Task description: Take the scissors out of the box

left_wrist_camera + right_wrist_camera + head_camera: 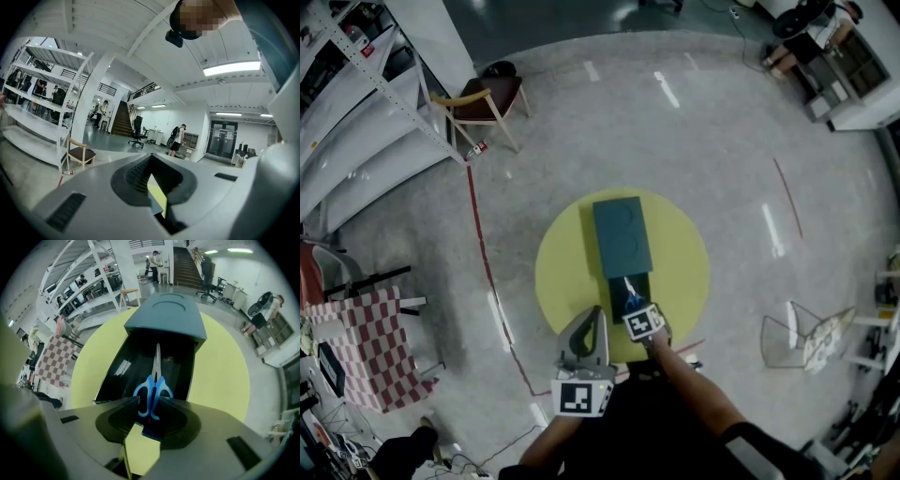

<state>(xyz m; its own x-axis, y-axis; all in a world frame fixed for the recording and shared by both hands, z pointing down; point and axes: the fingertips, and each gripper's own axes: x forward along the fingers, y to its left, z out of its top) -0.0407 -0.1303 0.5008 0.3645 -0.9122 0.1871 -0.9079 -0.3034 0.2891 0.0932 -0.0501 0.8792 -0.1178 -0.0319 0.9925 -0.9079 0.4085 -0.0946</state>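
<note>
A teal box [622,234] lies on the round yellow table [562,262], its black inner tray [122,369] slid out toward me. Blue-handled scissors [629,293] lie in the tray, blades pointing at the box [166,315]. My right gripper [634,306] points straight down over the handles. In the right gripper view the gripper [151,405] is open, with the scissors' [153,391] blue handle loops between its fingertips. My left gripper [594,317] hovers at the table's near edge, left of the tray, roughly level. Its jaws [150,158] meet at the tips and hold nothing.
A wooden chair [490,101] and white shelving [356,122] stand at the far left. A red-checked cloth [370,347] is at the near left, and a wire rack [806,337] at the right. A red line [483,248] runs across the floor. People stand far off in the hall [177,138].
</note>
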